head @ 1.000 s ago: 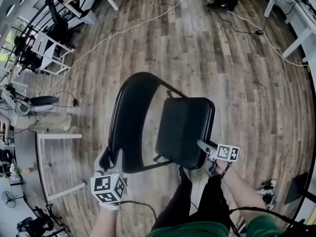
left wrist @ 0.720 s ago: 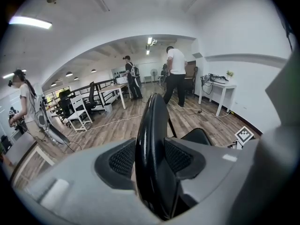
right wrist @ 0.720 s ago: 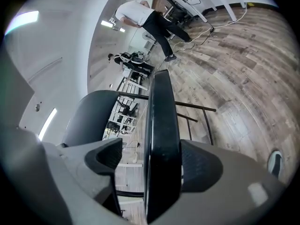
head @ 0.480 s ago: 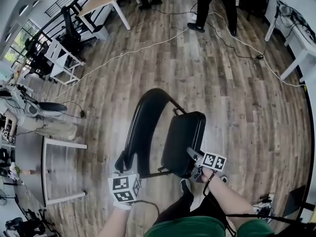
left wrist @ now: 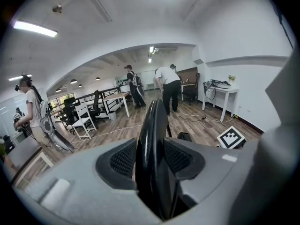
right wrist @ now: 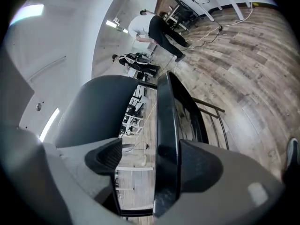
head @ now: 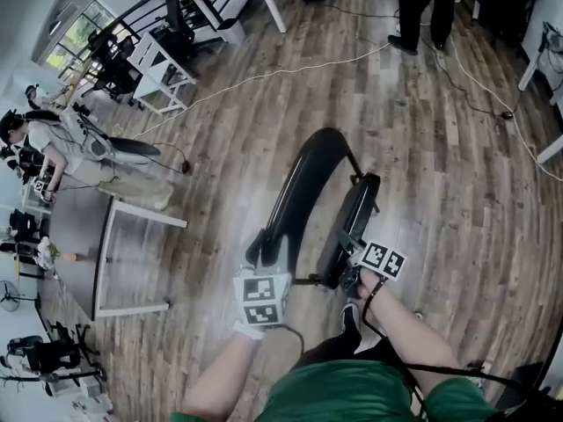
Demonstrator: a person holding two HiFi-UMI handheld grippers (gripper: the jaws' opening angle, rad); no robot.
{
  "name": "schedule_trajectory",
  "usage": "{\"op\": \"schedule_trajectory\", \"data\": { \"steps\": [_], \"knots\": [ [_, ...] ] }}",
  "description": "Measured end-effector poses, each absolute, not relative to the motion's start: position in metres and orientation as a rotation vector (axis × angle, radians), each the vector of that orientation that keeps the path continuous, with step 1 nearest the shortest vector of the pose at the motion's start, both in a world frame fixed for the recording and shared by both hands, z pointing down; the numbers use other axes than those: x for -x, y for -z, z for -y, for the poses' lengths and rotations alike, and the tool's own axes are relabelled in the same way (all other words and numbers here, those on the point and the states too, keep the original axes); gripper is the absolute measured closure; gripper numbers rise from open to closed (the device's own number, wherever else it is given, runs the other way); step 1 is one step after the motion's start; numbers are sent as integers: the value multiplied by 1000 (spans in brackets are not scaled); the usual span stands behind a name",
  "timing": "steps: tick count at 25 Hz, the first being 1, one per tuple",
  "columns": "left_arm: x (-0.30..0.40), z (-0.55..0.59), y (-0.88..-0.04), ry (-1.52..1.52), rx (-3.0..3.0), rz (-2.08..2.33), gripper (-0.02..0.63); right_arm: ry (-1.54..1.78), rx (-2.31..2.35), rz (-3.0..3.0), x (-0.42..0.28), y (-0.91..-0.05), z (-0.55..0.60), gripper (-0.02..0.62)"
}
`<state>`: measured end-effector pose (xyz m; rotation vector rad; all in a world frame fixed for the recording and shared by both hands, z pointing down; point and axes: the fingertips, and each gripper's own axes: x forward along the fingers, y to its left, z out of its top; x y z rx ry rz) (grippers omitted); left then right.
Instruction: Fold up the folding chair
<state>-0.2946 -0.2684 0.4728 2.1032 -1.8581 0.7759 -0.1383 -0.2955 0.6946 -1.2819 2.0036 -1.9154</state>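
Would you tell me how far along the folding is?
The seat lies nearly flat against the backrest. The left gripper has just been closing its fingers on the backrest; the seat edge sits between open fingers of the right gripper. Remaining: the last gap.

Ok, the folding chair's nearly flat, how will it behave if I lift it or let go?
Likely stiff: the folding chair is a dark metal frame with thin panels. Probably tippy: seat and backrest stand nearly together, so the footprint looks narrow. The glossy seat edge might slide, lying against only one jaw of the right gripper.
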Motion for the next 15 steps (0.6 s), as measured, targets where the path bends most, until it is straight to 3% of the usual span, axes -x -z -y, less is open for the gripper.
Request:
{"op": "schedule_trajectory", "data": {
  "steps": [15],
  "knots": [
    [287,266,-456,-747,-2074,1933,425,1977,1271,-2029,222,-683,323,209]
  ]
}}
